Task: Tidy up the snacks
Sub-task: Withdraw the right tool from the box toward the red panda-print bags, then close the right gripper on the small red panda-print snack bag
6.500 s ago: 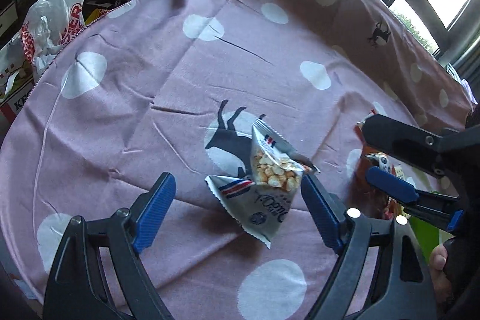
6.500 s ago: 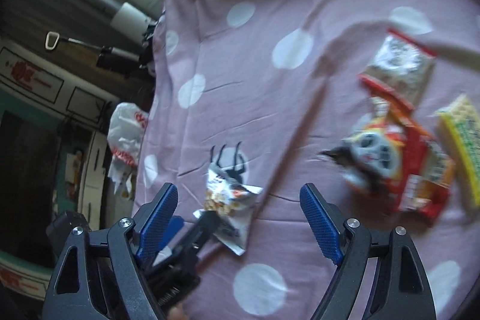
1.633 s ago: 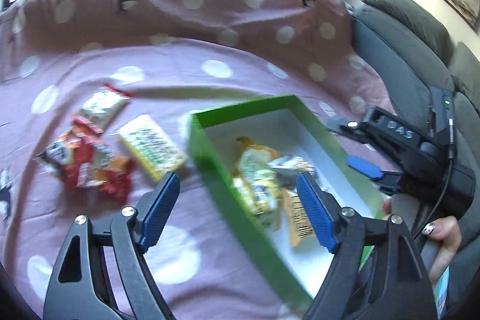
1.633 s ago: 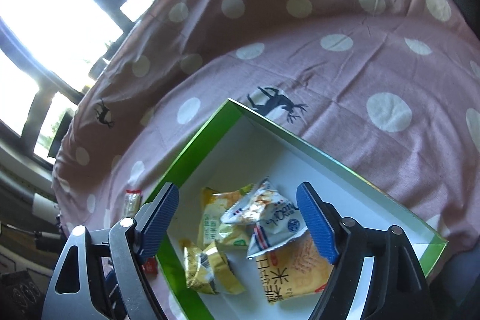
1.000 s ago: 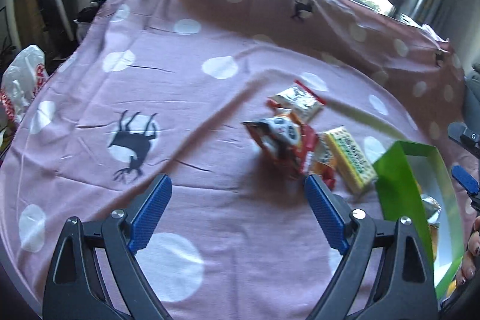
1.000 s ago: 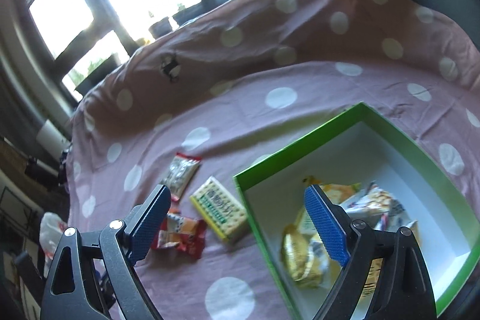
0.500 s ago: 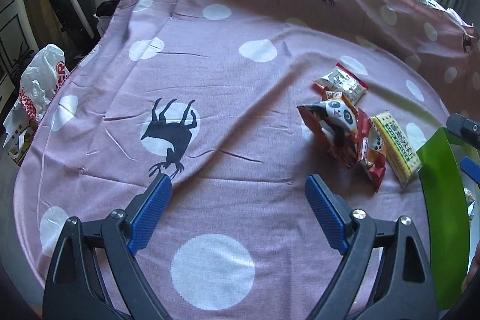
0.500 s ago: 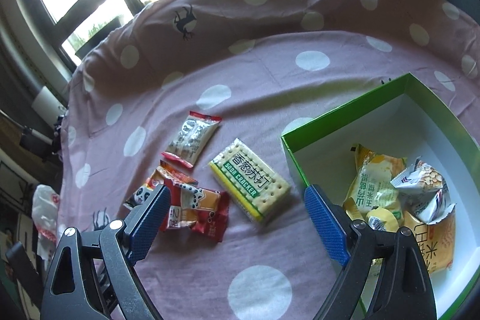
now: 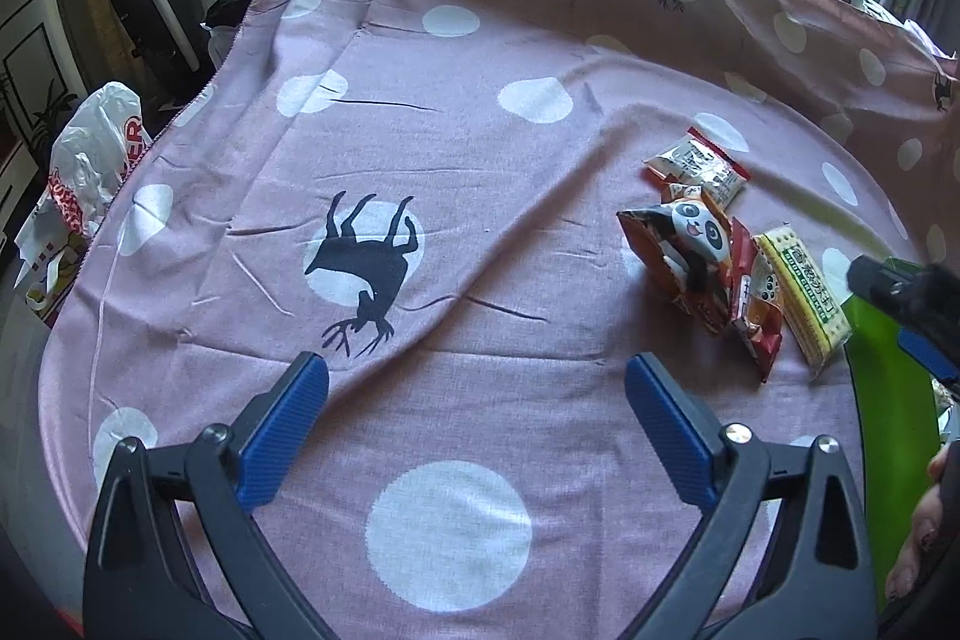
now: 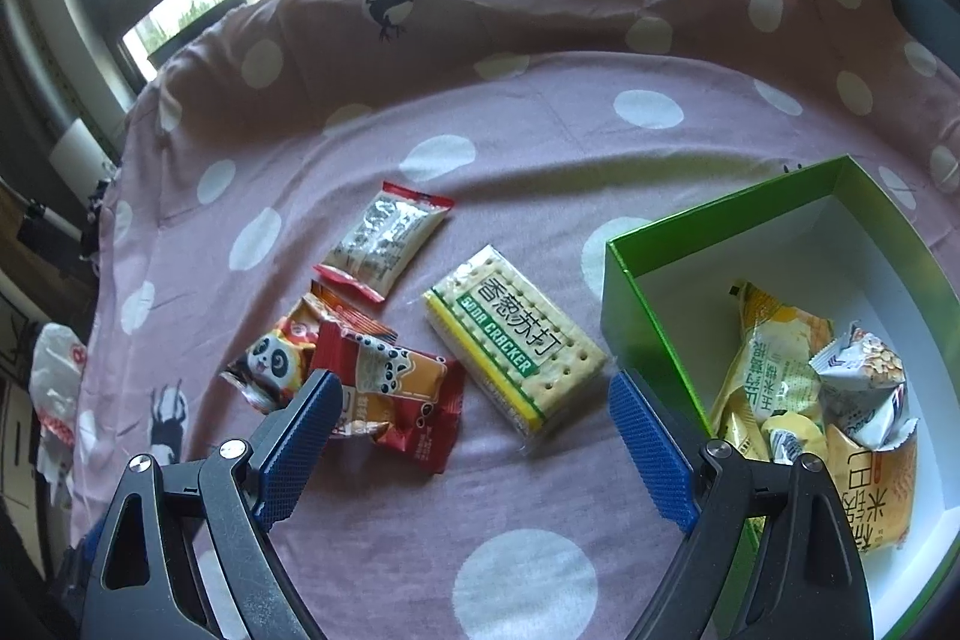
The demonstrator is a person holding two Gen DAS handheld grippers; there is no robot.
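Note:
On the pink dotted cloth lie a soda cracker pack, red panda snack bags and a white-and-red packet. The green box at the right holds several yellow and grey snack bags. My right gripper hangs open over the cloth, with the cracker pack just beyond its tips. My left gripper is over bare cloth, its jaws opening with nothing between them; the panda bags, crackers and packet lie to its upper right.
The right gripper's body and a hand show at the right edge of the left wrist view, by the green box wall. A white plastic bag sits off the cloth's left edge. Windows line the far side.
The left view has swung from the box round to the bare cloth and deer print, and its jaws have spread a little. The right view has dropped closer to the crackers.

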